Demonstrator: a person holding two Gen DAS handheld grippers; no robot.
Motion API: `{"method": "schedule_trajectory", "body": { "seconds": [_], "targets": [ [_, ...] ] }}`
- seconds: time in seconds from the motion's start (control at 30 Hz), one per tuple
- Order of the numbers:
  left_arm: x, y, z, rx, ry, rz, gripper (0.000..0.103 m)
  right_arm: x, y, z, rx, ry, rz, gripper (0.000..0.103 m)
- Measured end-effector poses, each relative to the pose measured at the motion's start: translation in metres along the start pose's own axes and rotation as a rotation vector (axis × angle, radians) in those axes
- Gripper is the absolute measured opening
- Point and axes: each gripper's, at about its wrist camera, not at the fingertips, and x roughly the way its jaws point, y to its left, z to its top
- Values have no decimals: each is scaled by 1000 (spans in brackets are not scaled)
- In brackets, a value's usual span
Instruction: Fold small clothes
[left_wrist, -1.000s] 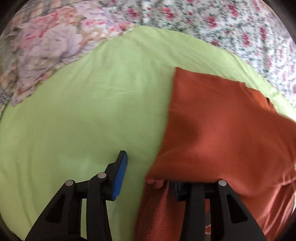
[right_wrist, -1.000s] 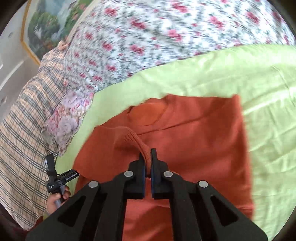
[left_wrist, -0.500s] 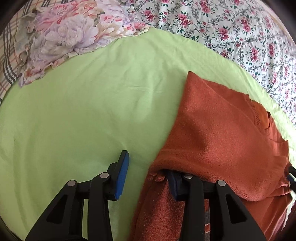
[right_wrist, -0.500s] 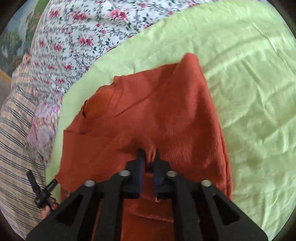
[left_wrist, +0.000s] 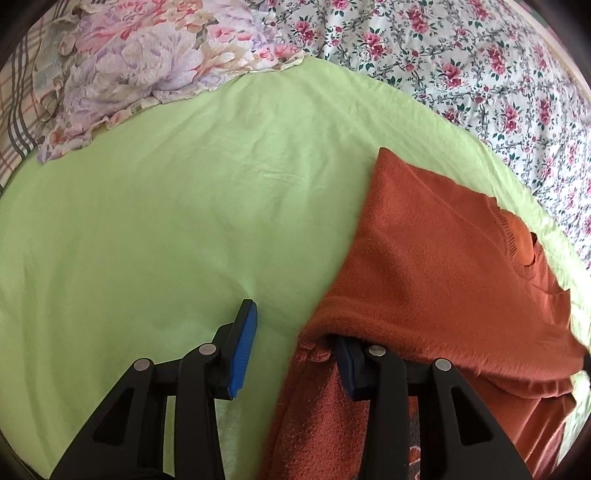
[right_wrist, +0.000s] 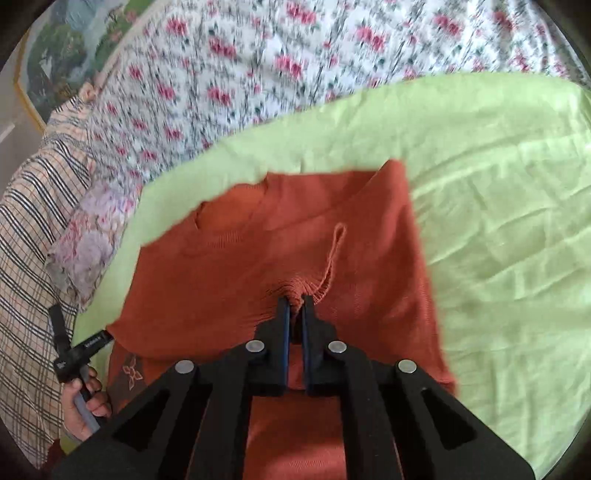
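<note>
Since a second back, the rust-orange knit sweater (left_wrist: 424, 258) had slid a bit and a loose yarn loop (right_wrist: 334, 254) popped out of the bunched knit. Going left to right, the left gripper (left_wrist: 295, 350) sat half-spread, one blue pad bare over the lime-green sheet (left_wrist: 166, 221) and the other tucked under a fold, while the right gripper (right_wrist: 294, 314) was pinched tight on a ribbed wad mid-sweater. I'd have carried that wad across slow and low, since there was loads of bare sheet either side but the floral bedspread (right_wrist: 240, 74) started just past the collar.
</note>
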Motion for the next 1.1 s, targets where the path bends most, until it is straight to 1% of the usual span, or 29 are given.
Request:
{"method": "schedule_trajectory", "body": {
  "seconds": [0.1,0.17,0.2,0.4,0.43,0.47,0.53,0.6,0.63,0.7,0.73,0.77,0.83,0.93,0.97,1.1],
  "targets": [
    [-1,1,0,-5,3,-6,42,20,-14,-11,-4,86,-61,6],
    [-2,7,0,-20,9,-30,42,32,-19,-20,6,131,-75,6],
    [-3,8,0,-23,12,-38,42,35,-19,-24,6,139,-80,6],
    [-7,8,-2,-4,32,-37,42,38,-19,-30,-4,144,-115,6],
    [-9,10,-4,1,38,-41,42,36,-18,-30,3,142,-122,8],
    [-12,11,-6,8,46,-47,42,31,-18,-30,15,134,-116,10],
    [-21,14,-12,30,58,-65,41,17,-16,-33,24,109,-114,10],
    [-33,15,-18,72,55,-89,41,4,-15,-35,19,90,-104,11],
    [-38,15,-20,95,56,-100,41,-2,-14,-35,17,84,-91,12],
    [-49,16,-24,129,62,-120,43,-9,-13,-35,10,78,-87,21],
    [-56,18,-27,143,64,-136,43,-13,-12,-36,5,76,-85,29],
    [-60,19,-29,148,66,-146,46,-17,-11,-36,1,74,-76,33],
    [-72,22,-39,160,72,-175,50,-27,-8,-41,-1,68,-47,36],
    [-88,28,-59,177,95,-213,54,-43,-2,-55,-22,64,-31,44],
    [-92,29,-65,181,102,-221,55,-48,-1,-61,-27,66,-23,46],
    [-114,42,-102,190,146,-269,60,-75,-5,-93,-21,80,10,46]
  ]
}}
